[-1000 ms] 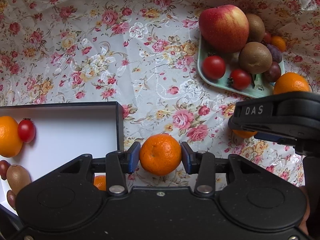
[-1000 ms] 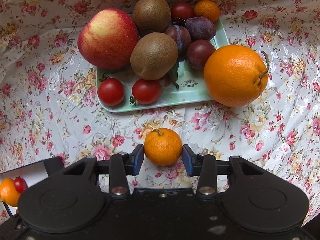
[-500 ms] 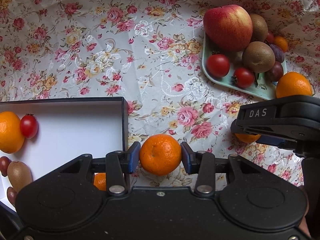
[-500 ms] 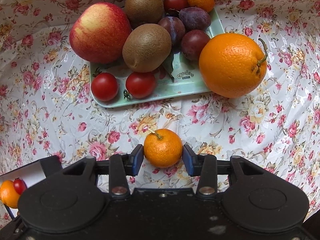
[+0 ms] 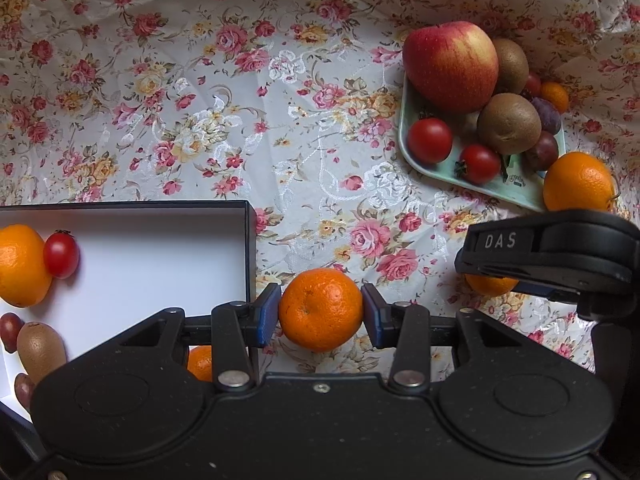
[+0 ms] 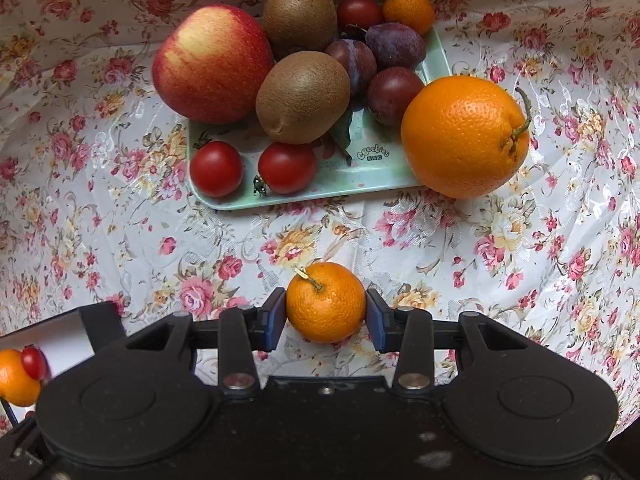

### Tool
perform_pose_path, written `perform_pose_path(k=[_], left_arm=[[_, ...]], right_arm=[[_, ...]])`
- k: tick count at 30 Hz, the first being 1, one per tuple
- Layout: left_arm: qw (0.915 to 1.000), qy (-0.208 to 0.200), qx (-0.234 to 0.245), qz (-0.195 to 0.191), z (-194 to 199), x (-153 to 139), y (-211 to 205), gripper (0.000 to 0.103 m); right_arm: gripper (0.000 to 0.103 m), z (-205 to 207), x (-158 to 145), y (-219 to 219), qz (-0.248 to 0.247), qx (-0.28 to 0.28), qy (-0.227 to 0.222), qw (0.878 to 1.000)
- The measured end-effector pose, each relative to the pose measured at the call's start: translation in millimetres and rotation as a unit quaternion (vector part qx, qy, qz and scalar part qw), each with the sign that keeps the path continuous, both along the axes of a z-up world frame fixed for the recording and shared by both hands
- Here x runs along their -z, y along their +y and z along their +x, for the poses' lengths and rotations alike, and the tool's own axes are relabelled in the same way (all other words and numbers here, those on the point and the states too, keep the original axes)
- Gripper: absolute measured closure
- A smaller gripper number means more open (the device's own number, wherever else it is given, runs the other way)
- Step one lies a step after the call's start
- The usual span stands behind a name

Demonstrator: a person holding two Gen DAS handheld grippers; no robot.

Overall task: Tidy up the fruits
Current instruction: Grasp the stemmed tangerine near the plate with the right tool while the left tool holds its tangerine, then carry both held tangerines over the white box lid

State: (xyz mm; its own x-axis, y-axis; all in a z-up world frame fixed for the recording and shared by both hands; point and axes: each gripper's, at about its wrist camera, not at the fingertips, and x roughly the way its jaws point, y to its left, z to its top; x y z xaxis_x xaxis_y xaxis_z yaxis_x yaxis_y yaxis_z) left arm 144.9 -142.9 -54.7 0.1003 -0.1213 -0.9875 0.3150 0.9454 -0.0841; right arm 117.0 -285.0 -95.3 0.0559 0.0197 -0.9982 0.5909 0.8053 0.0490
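Note:
My left gripper (image 5: pixel 320 306) is shut on a mandarin (image 5: pixel 320 320), just right of the black box (image 5: pixel 249 248) with the white inside. The box holds an orange (image 5: pixel 18 266), a cherry tomato (image 5: pixel 61 254), a kiwi (image 5: pixel 40 346), plums and another mandarin (image 5: pixel 200 362). My right gripper (image 6: pixel 326 312) is shut on a small stemmed mandarin (image 6: pixel 326 300) low over the floral cloth, in front of the green tray (image 6: pixel 360 188). The tray carries an apple (image 6: pixel 212 64), two kiwis, two tomatoes, plums and a small mandarin (image 6: pixel 408 12). A big orange (image 6: pixel 464 136) rests at its right corner.
The floral tablecloth (image 5: pixel 200 100) covers the whole surface and rises in folds at the back. In the left wrist view the right gripper's body (image 5: pixel 548 256) sits close on the right, between my left gripper and the tray (image 5: pixel 424 164).
The right gripper's fingers have closed in until they touch the small mandarin's sides. The left gripper has kept its mandarin and barely shifted.

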Motion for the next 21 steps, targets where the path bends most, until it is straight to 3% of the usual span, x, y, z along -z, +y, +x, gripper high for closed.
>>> perform_pose_path(k=[10, 21], left_arm=[[0.9994, -0.021, -0.026, -0.006, -7, -20, 25, 0.052], [0.9974, -0.044, -0.056, -0.01, -30, -36, 67, 0.052]], right_arm=[[0.06, -24, -30, 10, -0.005, -0.004, -0.022, 1.0], [0.06, -64, -39, 38, -0.008, -0.026, -0.027, 0.999]])
